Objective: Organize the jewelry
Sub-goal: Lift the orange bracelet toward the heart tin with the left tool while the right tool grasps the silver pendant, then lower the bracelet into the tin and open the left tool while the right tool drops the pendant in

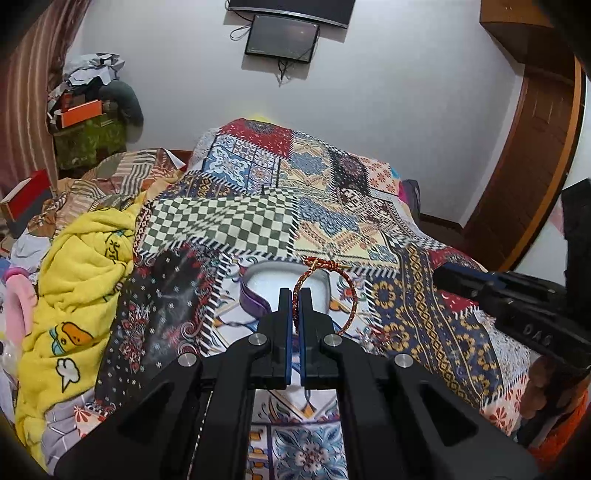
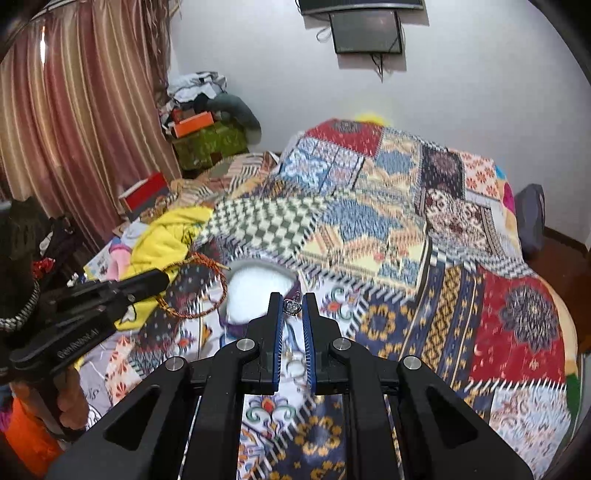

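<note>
- Patchwork quilt [image 1: 332, 206] in many colours covers the bed, bearing a round white bowl with purple rim [image 1: 258, 291].
- Left gripper [image 1: 295, 295] pinches a red-and-gold braided cord bracelet [image 1: 351, 291] above the bowl.
- Right gripper [image 2: 293, 303] clamps a small silver ring [image 2: 291, 306] beside the bowl.

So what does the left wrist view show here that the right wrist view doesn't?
Only the left wrist view shows the left tongs pinching the red braided bracelet from behind, and the wooden door. Only the right wrist view shows the right tongs holding a small silver ring, and the striped curtain in full. Both show the white-lined jewelry box on the patchwork bedspread, the yellow blanket and the wall screen.
</note>
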Action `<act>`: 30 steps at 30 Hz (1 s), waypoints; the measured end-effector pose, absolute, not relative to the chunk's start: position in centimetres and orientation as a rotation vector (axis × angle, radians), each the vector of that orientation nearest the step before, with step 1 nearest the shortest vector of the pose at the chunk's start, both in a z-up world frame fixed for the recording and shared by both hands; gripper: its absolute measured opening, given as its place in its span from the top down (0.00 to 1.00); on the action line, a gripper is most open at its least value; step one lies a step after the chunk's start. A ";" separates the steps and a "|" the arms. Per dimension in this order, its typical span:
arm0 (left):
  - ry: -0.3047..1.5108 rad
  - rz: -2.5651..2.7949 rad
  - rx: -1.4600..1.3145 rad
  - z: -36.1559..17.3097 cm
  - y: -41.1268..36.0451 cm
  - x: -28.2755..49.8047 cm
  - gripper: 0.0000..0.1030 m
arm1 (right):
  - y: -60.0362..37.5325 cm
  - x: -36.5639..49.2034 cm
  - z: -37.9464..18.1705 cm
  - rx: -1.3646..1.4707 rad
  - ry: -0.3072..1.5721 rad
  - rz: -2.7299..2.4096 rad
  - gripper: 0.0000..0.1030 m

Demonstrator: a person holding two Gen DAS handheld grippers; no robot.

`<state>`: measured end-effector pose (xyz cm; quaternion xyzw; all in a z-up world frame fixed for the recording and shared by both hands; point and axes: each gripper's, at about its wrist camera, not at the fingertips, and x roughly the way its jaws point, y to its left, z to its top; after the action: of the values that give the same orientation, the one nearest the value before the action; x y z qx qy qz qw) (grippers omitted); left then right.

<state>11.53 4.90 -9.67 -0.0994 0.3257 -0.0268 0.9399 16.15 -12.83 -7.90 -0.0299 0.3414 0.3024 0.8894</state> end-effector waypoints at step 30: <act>0.855 -0.138 -0.197 -15.7 6.4 20.3 0.99 | -6.8 22.0 -10.7 -0.100 0.807 0.801 0.91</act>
<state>20.28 6.37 -15.73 -0.0951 0.4137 -0.0668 0.9030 22.02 -6.82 -10.65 -0.0475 0.3821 0.3790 0.8415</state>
